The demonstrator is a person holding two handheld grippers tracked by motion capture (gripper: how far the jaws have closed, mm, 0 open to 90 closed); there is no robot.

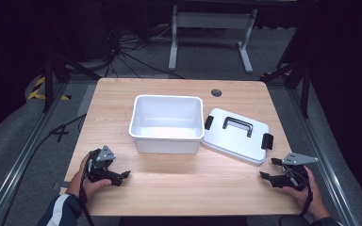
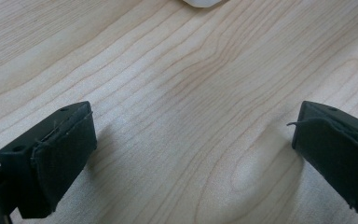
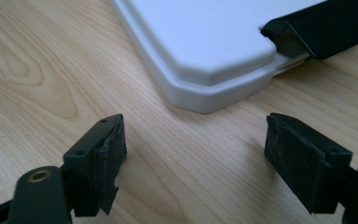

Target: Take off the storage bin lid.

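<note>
A white plastic bin stands open and empty at the middle of the wooden table. Its white lid lies flat just right of it, with a black handle and black clips at both ends. My left gripper rests near the front left edge, open, with bare wood between its pads. My right gripper rests at the front right, open, just short of the lid's near corner. A black lid clip shows in the right gripper view.
The table has a round cable hole at the back right. Beyond the far edge stand a white desk frame, cables and dark stands on a grey floor.
</note>
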